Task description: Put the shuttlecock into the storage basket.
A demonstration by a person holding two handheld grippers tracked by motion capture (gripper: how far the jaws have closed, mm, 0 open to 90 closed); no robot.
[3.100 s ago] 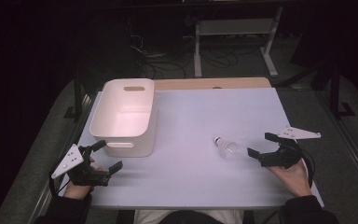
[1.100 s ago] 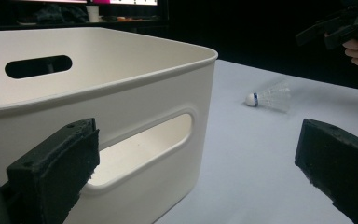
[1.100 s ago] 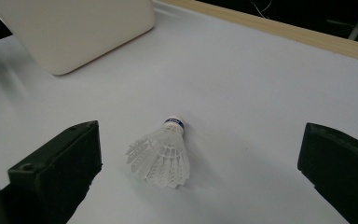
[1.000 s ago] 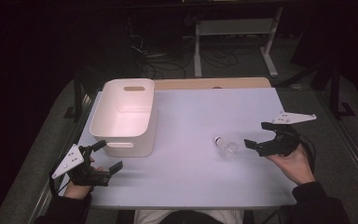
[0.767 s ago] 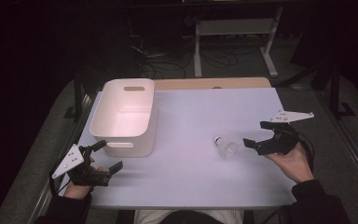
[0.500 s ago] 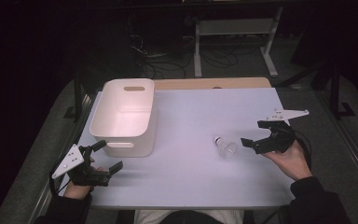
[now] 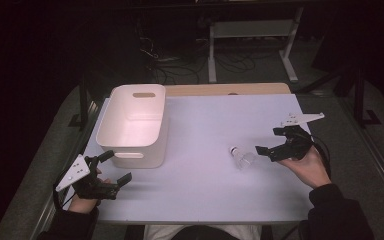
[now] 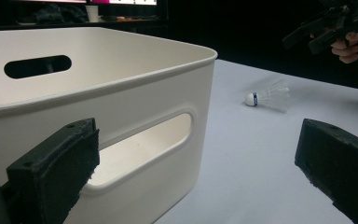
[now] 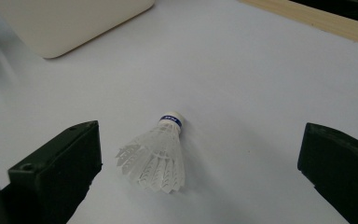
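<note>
1. Two jaws of the right claw (image 9: 200,186) stand wide apart, nothing held; a white feathered shuttlecock (image 9: 156,154) lies on its side just ahead between them, cork tip pointing away.
2. Beyond it, the smooth white bench (image 9: 270,84).
3. Farther left, a rounded plastic bin (image 7: 132,125), by the wide-open left claw (image 7: 111,170).
</note>
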